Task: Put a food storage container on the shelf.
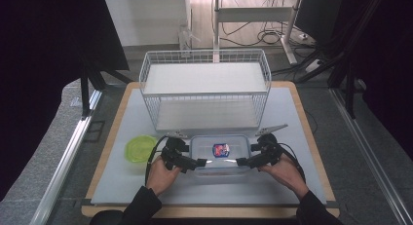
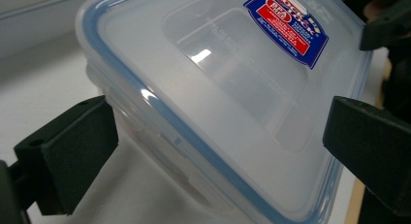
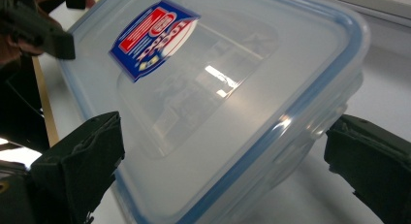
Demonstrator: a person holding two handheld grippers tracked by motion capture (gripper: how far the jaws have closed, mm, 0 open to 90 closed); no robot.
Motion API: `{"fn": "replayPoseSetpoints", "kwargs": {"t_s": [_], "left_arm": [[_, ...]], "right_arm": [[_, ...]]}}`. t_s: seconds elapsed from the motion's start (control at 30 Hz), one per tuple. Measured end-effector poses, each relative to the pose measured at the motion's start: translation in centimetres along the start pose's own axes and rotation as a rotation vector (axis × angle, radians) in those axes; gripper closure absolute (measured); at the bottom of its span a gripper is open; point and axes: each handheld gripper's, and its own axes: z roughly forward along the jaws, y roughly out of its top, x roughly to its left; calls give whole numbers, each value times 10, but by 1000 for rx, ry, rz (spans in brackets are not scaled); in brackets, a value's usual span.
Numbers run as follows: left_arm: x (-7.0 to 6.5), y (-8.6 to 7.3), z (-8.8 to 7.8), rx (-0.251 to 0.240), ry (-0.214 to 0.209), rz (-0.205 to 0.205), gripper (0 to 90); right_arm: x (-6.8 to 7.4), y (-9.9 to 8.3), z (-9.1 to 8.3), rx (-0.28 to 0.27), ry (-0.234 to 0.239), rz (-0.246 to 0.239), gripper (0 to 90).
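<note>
1. I see the container (image 1: 220,156) as clear, smooth plastic; its lid (image 2: 228,88) is glossy and catches a bright glint, with a blue seal strip along the rim.
2. The label (image 3: 152,37) on the lid looks like shiny printed paper or film, red, blue and white.
3. My left tool (image 2: 218,151) and right tool (image 3: 223,166) have matt black jaws, plastic by the look, slightly rough at the edges.
4. The basket (image 1: 205,88) is white-coated wire.
5. The surface (image 1: 292,118) is matt pale grey with a wood-coloured border.
6. The green lid (image 1: 140,149) looks like translucent plastic.
</note>
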Motion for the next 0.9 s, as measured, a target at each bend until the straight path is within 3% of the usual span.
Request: {"fn": "replayPoseSetpoints", "kwargs": {"t_s": [0.1, 0.23, 0.4, 0.5, 0.7, 0.8, 0.9], "left_arm": [[2, 1, 2, 4, -8, -27, 0], [-1, 0, 2, 2, 0, -28, 0], [-14, -1, -3, 17, 40, 45, 13], [-17, -6, -13, -11, 42, 59, 109], [-16, -17, -31, -83, 9, 43, 348], [-21, -20, -34, -90, 22, 64, 379], [-24, -23, -34, -97, 29, 70, 385]], "right_arm": [[-7, 1, 3, 11, 55, 50, 39], [-9, 1, -2, 38, 73, 73, 103], [-4, -3, -10, 34, 66, 50, 150], [1, -4, -18, 1, 39, 48, 249], [10, -14, -31, -56, 25, 52, 401], [9, -20, -35, -85, 48, 69, 440], [9, -23, -35, -77, 67, 77, 415]]}}
